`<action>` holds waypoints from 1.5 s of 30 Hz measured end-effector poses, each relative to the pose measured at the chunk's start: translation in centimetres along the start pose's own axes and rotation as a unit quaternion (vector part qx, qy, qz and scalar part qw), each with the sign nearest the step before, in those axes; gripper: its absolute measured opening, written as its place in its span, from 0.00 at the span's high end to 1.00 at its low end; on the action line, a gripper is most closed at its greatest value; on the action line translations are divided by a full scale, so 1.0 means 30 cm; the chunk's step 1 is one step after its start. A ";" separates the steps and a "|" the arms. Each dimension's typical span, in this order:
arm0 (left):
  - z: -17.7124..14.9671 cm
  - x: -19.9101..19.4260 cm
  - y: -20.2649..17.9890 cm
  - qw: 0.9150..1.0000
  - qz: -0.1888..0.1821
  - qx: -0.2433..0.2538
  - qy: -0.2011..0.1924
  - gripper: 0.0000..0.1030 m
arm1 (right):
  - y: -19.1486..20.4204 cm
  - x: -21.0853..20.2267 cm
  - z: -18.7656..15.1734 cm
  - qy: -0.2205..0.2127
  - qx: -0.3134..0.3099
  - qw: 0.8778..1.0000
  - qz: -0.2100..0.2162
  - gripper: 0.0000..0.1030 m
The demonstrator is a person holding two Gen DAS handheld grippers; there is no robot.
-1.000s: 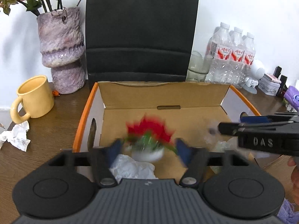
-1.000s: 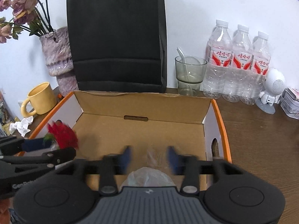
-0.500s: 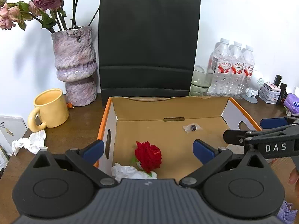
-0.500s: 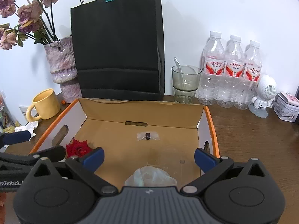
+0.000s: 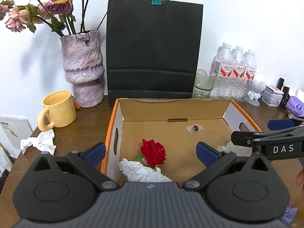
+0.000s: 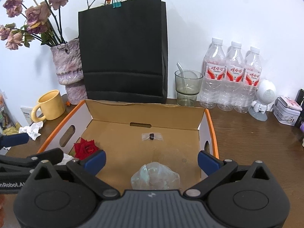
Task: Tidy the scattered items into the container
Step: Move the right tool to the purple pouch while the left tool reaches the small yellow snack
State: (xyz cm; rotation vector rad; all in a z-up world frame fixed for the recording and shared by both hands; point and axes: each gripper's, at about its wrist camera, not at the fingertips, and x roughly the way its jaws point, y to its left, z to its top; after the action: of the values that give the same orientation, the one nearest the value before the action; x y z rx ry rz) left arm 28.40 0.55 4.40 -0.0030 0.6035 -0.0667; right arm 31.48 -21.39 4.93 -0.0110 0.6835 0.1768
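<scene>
With both the left gripper (image 5: 150, 152) and right gripper (image 6: 152, 160) spread wide and empty above the box (image 5: 209, 105), the crumpled tissue (image 5: 39, 142) left of the left gripper looks next.

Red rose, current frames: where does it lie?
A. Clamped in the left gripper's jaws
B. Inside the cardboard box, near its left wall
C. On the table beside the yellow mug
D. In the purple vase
B: the red rose rests on the floor of the cardboard box by its left wall, next to a crumpled white paper, while the left gripper has its jaws open and empty above it.
</scene>
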 end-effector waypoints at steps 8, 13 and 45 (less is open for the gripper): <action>-0.018 -0.125 0.001 1.000 -0.007 0.003 -0.020 0.00 | 0.002 -0.119 -0.036 -0.020 -0.006 1.000 -0.011 0.00; -0.060 -0.220 0.007 0.999 -0.009 0.007 -0.036 0.00 | -0.003 -0.213 -0.082 -0.036 -0.010 0.999 -0.010 0.00; -0.485 -0.412 0.144 0.999 0.002 -0.031 -0.018 0.00 | -0.092 -0.442 -0.599 -0.021 0.024 0.999 -0.016 0.00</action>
State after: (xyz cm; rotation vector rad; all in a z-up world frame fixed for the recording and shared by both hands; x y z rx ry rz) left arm 10.26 5.89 -0.66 -0.0624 0.5700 -0.0440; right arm 10.58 -27.44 -0.79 0.0283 0.6459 0.1291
